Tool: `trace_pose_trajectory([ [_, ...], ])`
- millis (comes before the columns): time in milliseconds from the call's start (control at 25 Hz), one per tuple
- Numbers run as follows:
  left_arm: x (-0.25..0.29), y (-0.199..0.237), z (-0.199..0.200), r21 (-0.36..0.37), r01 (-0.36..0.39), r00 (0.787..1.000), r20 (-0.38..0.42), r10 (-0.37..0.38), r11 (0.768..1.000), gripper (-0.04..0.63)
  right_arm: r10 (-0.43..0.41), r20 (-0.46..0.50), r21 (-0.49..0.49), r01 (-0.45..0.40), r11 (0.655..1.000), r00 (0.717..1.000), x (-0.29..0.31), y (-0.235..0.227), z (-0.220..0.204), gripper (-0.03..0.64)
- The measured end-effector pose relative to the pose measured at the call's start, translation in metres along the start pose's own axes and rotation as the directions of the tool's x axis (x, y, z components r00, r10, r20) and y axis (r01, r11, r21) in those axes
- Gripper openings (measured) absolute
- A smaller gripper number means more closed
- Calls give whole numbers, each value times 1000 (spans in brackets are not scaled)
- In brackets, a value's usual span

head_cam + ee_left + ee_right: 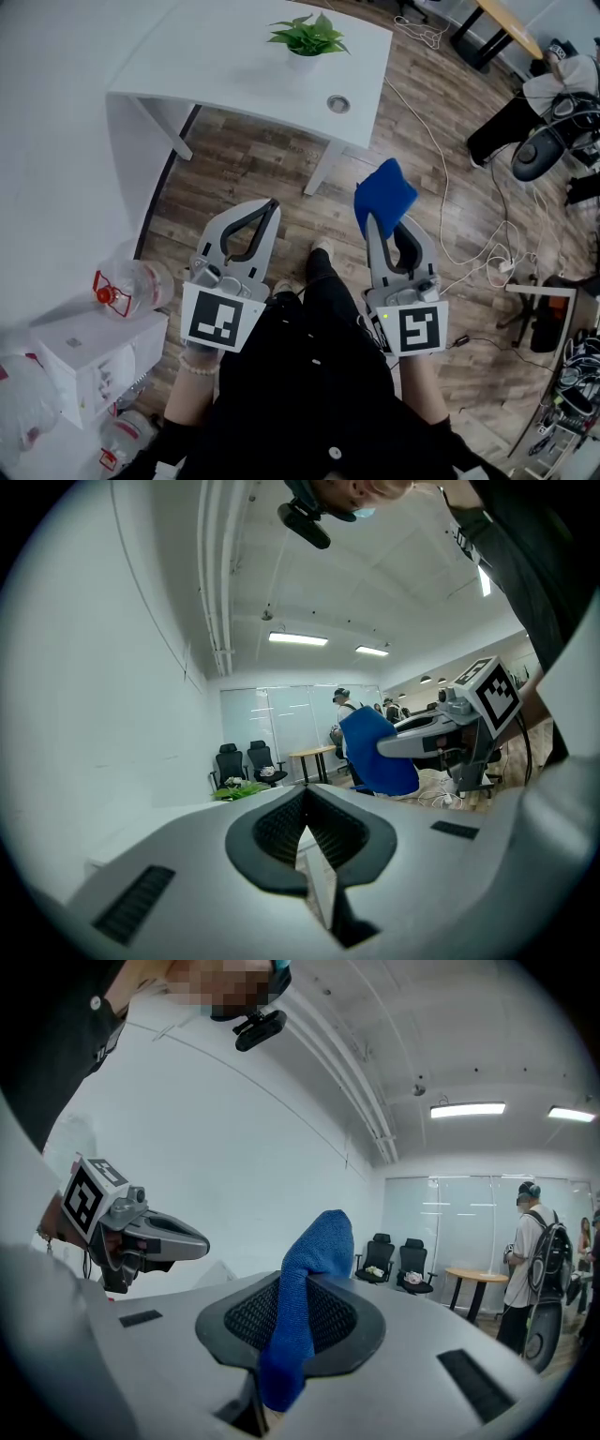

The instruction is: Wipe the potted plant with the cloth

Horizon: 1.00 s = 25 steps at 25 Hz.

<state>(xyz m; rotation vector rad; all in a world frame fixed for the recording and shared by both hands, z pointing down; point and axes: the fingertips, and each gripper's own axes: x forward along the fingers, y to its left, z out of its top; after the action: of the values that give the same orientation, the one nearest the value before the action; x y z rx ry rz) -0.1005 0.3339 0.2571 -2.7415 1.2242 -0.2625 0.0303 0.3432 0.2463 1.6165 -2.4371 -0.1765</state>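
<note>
The white table [216, 56] stands ahead of me across the wooden floor, and both my tools are held low in front of my body, well short of it. My left gripper [270, 206] has its jaws together with nothing between them. My right gripper [377, 230] is clamped on the blue cloth [384, 195], pinched by its lower part so that most of it stands up in a loose fold above the jaw tips. The potted plant [307, 36] sits near the far edge of the table, well apart from either gripper (a small thing, a tuft of green leaves in a little white pot). I judge it light and easy to shove or tip on that smooth top, so the free left jaws would do best to take the pot by its wall, low down, before any wiping begins. The cloth is soft and limp, with no stiffness of its own. It will drape over whatever it meets and will not push, and my grip near one end leaves plenty of slack to work with. The leaves look thin and springy, so I expect them to bend under light pressure. Each one probably wants stroking from stem to tip, not scrubbing.
</note>
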Motion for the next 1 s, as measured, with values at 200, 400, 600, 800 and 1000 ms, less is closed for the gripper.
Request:
trace_pose_trajectory([
  [200,9,6,-3,1,-9,1000,-4,9,1000,14,10,-6,-2,-11,1000,1000,10,-5,-5,84],
  [400,23,16,1,2,-29,1000,0,29,1000,14,30,10,-14,-30,999,999,30,-16,-1,84],
  [600,45,31,2,-9,-51,999,-5,50,999,14,51,16,-21,-50,999,999,54,-32,1,84],
  [800,75,43,4,-2,-69,998,-5,69,998,14,75,7,-20,-75,997,997,82,-54,-4,84],
  [1000,105,57,2,-16,-97,994,-42,96,995,14,104,9,-5,-104,995,994,113,-77,-8,84],
])
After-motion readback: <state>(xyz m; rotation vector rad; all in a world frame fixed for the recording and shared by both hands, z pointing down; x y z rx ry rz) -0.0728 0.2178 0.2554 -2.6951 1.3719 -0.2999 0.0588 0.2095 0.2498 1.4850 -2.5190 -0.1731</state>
